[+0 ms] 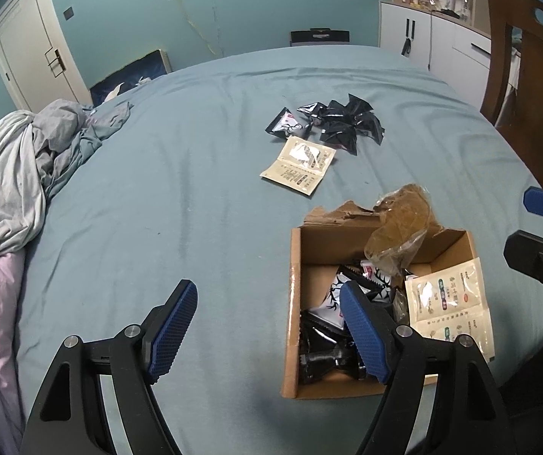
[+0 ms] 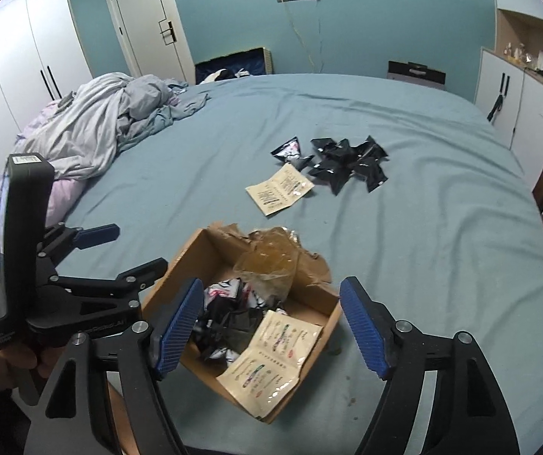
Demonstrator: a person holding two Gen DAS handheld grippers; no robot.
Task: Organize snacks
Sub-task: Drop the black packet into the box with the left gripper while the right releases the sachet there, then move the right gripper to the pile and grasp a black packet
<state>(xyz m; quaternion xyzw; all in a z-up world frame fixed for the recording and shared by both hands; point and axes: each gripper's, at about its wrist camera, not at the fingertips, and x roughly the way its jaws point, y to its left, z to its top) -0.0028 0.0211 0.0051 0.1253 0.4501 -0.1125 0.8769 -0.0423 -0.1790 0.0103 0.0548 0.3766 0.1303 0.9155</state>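
I count one cardboard box [image 1: 295, 303] and two beige double sachets — one in the box [image 2: 271, 360], one loose on the bed [image 1: 298, 165]. The pile of black packets [image 1: 341, 123] overlaps too much for an exact count; one printed black-and-white packet [image 1: 286, 124] sits beside it — two grippers in sight

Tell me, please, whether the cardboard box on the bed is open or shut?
Open: the cardboard box has its torn flaps folded back, and snack packets show inside it.
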